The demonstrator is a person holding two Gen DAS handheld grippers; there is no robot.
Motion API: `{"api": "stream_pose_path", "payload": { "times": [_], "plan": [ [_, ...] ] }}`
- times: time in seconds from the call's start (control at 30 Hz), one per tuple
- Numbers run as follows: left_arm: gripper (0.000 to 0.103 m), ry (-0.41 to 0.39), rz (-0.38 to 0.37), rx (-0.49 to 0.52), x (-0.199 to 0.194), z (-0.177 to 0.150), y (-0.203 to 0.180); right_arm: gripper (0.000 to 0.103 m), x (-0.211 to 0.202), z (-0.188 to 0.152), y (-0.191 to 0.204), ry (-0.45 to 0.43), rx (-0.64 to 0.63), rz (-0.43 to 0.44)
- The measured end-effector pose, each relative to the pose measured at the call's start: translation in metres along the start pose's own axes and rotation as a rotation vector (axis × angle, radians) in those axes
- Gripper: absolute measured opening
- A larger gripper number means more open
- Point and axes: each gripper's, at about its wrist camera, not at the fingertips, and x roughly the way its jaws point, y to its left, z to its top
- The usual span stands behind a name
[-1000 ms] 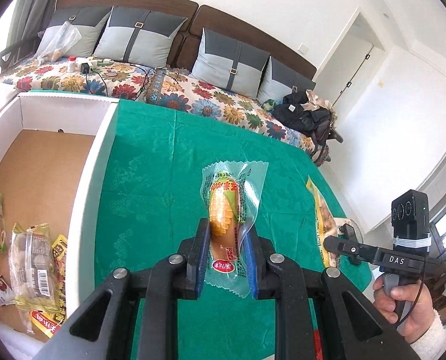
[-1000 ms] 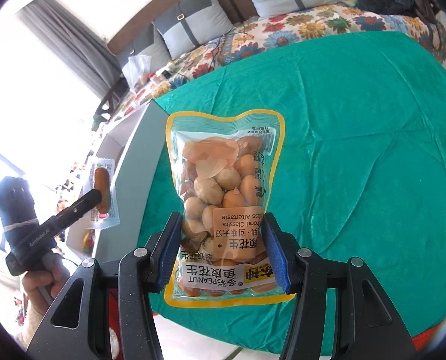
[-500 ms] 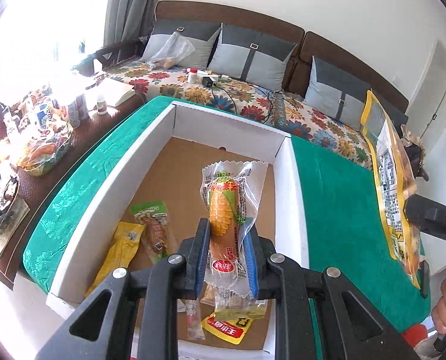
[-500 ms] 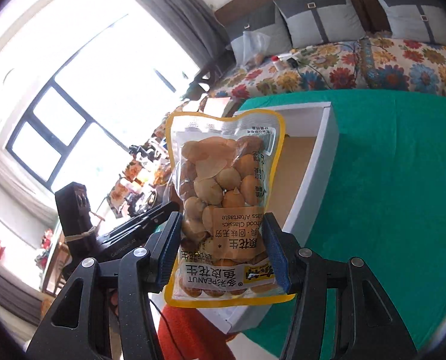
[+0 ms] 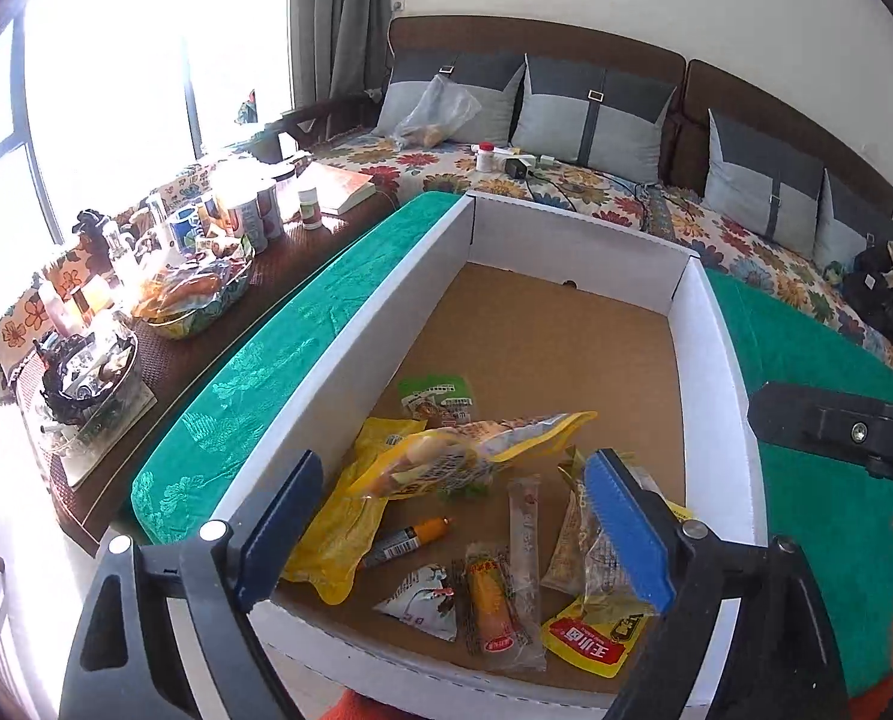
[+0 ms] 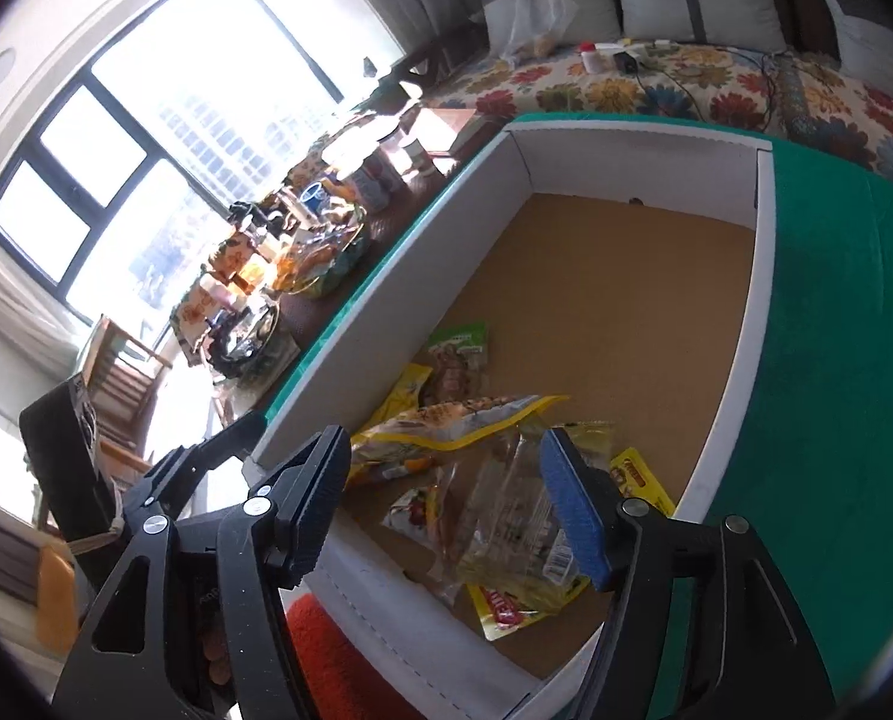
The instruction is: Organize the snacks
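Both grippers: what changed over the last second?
The left gripper has just opened, dropping the corn sausage into the box; the right gripper has just opened, releasing the peanut bag there. Both swung from the green cloth to the box. Box unmoved.

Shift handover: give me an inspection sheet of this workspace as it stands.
Surface: green tablecloth, mostly bare.
Job's things: peanut bag and corn sausage pack lie among other snack packets in the white box.
Clutter: bottles and trays on the side table.
Grippers: left tongs and right tongs have just been opening; both are open, nothing between the pads.
Cables: wires and a charger on the floral sofa.
Surroundings: cushions, bright window.
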Motion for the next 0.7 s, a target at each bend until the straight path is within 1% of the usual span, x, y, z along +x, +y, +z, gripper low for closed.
{"api": "stream_pose_path", "payload": {
  "times": [0.03,0.07,0.13,0.17,0.23,0.3,0.37,0.4,0.47,0.57,0.63,0.7],
  "plan": [
    [0.099,-0.025,0.019,0.010,-0.007,0.001,-0.004,0.084,-0.004,0.002,0.003,-0.018,-0.022,-0.024],
    [0.103,-0.056,0.038,0.015,-0.013,0.001,-0.007,0.085,-0.009,0.002,0.005,-0.036,-0.045,-0.048],
    [0.103,-0.108,0.083,0.008,-0.026,0.004,-0.013,0.085,-0.020,0.001,0.008,-0.063,-0.089,-0.111],
    [0.103,-0.116,0.088,-0.003,-0.029,0.005,-0.015,0.085,-0.026,0.000,0.009,-0.074,-0.103,-0.142],
    [0.103,-0.103,0.060,-0.031,-0.032,0.007,-0.016,0.086,-0.036,-0.003,0.008,-0.092,-0.119,-0.181],
    [0.103,-0.081,0.057,-0.050,-0.033,0.009,-0.018,0.086,-0.043,-0.006,0.006,-0.102,-0.121,-0.208],
    [0.103,-0.074,0.106,-0.050,-0.033,0.010,-0.022,0.086,-0.046,-0.007,0.003,-0.096,-0.121,-0.237],
    [0.103,-0.064,0.139,-0.041,-0.033,0.010,-0.025,0.086,-0.046,-0.007,0.002,-0.092,-0.119,-0.246],
    [0.103,-0.036,0.173,-0.008,-0.030,0.009,-0.028,0.086,-0.047,-0.009,-0.002,-0.086,-0.115,-0.266],
    [0.103,0.021,0.171,-0.009,-0.025,0.006,-0.028,0.086,-0.046,-0.012,-0.006,-0.079,-0.112,-0.285],
    [0.103,0.032,0.159,-0.015,-0.025,0.003,-0.030,0.086,-0.044,-0.012,-0.006,-0.076,-0.107,-0.291],
    [0.103,0.029,0.163,-0.009,-0.026,0.002,-0.032,0.086,-0.043,-0.013,-0.006,-0.073,-0.106,-0.289]
  ]
}}
